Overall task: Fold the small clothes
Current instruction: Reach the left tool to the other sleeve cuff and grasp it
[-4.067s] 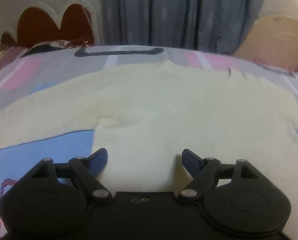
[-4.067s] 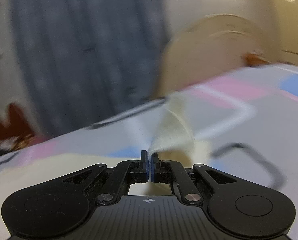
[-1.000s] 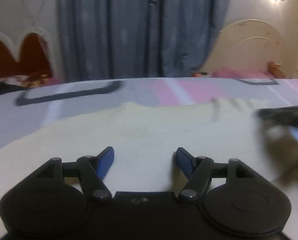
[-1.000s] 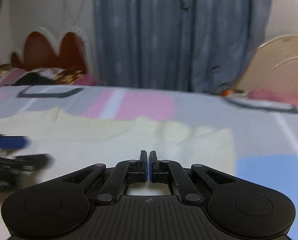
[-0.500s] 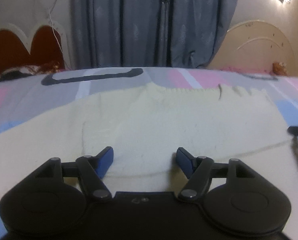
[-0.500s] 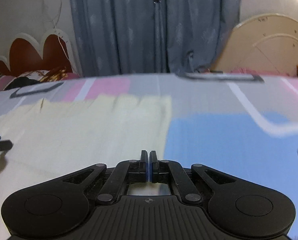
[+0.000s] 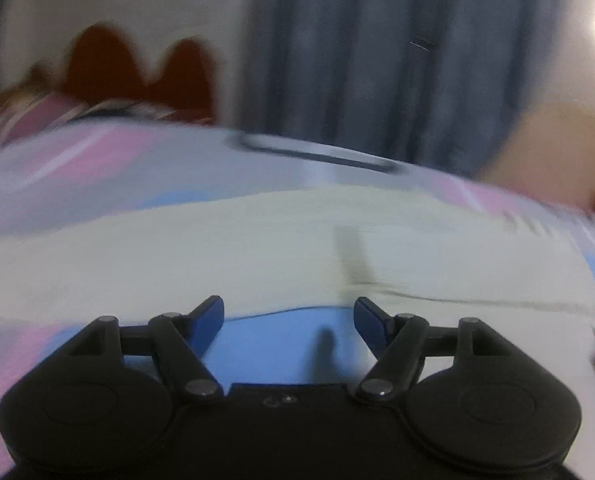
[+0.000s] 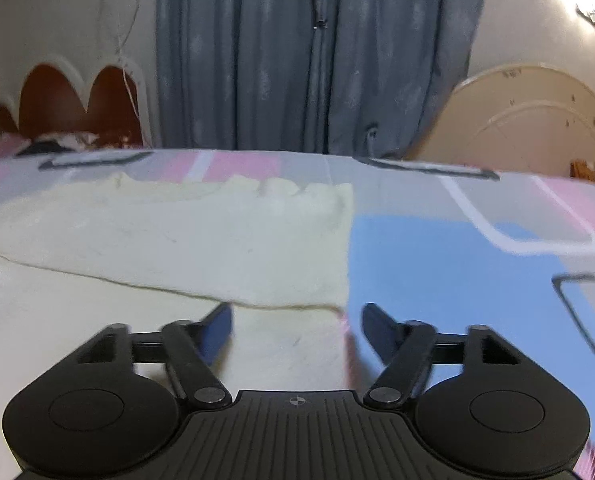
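Two tools seen | cream garment (image 8: 185, 240) laid flat on patterned bedsheet (image 8: 437, 264), one layer folded over | left tool (image 7: 289, 316) held wide apart over garment's near edge, nothing gripped | right tool (image 8: 296, 326) jaws opening above garment's right edge, pads clear of fabric

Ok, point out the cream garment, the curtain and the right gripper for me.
Garment (image 8: 217, 240), right wrist view, on its flat folded layer.
Curtain (image 8: 257, 60), right wrist view, on its middle folds.
Right gripper (image 8: 296, 330), right wrist view, midway between the opening fingertips, nothing gripped.
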